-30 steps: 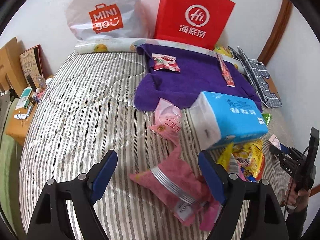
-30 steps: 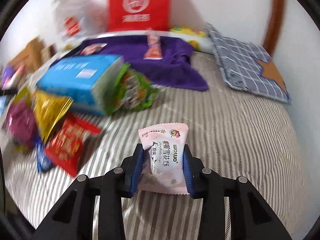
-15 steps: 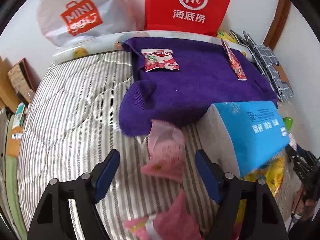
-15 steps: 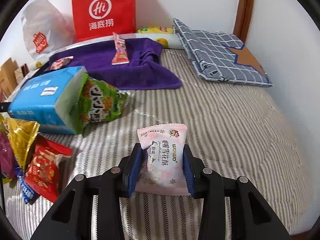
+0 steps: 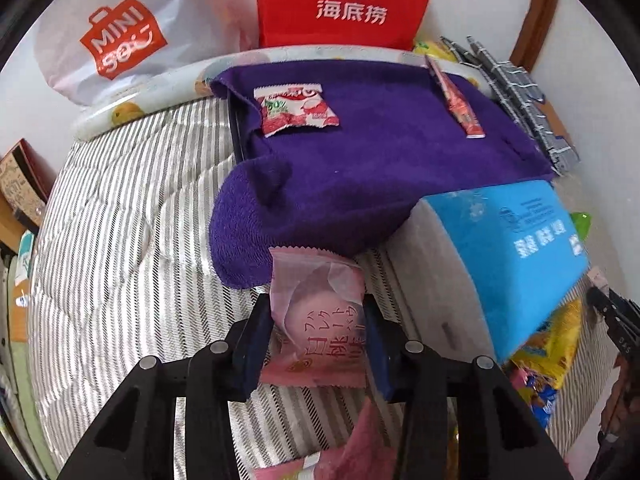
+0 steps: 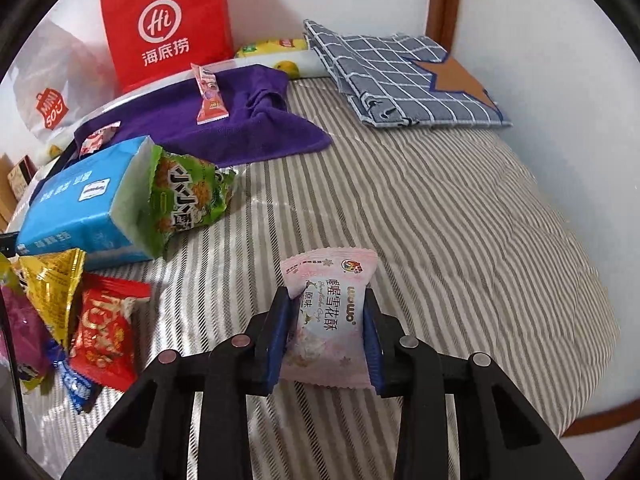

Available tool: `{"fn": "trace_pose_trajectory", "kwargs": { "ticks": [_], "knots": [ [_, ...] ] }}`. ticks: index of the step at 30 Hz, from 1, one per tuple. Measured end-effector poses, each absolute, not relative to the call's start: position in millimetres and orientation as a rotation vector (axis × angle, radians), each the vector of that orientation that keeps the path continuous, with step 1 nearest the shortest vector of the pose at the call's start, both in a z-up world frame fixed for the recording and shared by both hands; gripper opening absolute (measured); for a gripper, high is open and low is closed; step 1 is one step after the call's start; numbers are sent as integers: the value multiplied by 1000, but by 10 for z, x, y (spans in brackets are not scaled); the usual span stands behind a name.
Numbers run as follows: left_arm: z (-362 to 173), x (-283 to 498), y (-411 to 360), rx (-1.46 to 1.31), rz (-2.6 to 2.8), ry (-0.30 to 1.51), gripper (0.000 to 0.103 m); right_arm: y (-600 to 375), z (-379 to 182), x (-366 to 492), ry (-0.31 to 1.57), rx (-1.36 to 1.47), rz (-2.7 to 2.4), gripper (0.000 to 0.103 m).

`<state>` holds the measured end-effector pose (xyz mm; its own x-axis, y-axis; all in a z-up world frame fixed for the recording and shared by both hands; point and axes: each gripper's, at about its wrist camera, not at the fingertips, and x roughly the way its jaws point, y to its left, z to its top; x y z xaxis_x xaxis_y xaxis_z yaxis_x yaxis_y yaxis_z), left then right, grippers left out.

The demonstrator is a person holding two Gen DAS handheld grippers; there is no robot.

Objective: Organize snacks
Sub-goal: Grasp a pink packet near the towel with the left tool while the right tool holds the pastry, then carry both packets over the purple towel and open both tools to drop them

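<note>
Striped quilt: grey and white bands, stitched in soft wavy puffs, covers the whole bed.

Purple towel: thick terry, rumpled at its near corner, spread at the head end. On it a flat red and white packet with crimped edges, and a thin red stick packet.

Red paper bag: stiff, stands against the wall, white "Hi" in a ring over three Chinese characters. Beside it a white plastic bag, crinkled, orange "MINI" label.

Checked cloth: blue-grey with white grid, folded, a brown star patch on it.

Blue tissue pack: glossy film, soft block shape, white Chinese print; just beside the towel's near edge.

Green snack bag, shiny foil, leans on the tissue pack. Near it a heap of gold and red foil wrappers.

Left gripper: jaws have just been closing, and now pinch a pink frosted pouch with zigzag ends and red Japanese writing, low over the quilt at the towel's edge.

Right gripper: jaws pinch a pale pink packet printed "wowo" with Chinese characters, above bare quilt.
</note>
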<state>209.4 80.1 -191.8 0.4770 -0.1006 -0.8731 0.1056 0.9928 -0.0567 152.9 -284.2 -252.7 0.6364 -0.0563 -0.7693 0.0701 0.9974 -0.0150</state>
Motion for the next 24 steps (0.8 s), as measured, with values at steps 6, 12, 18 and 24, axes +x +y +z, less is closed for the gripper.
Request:
{"fn": "trace_pose_trajectory", "kwargs": {
  "ticks": [6, 12, 18, 24],
  "knots": [
    [-1683, 1993, 829, 35, -177, 1015, 41, -2815, -2372, 1363, 873, 103, -148, 34],
    [-1457, 1923, 838, 19, -224, 974, 41, -2727, -2091, 1143, 819, 89, -221, 34],
    [-1198, 1782, 731, 24, -245, 899, 41, -2642, -1849, 1005, 770, 31, -211, 34],
    [-1006, 1688, 638, -23, -217, 869, 41, -2697, -1636, 1021, 731, 61, -173, 34]
  ]
}}
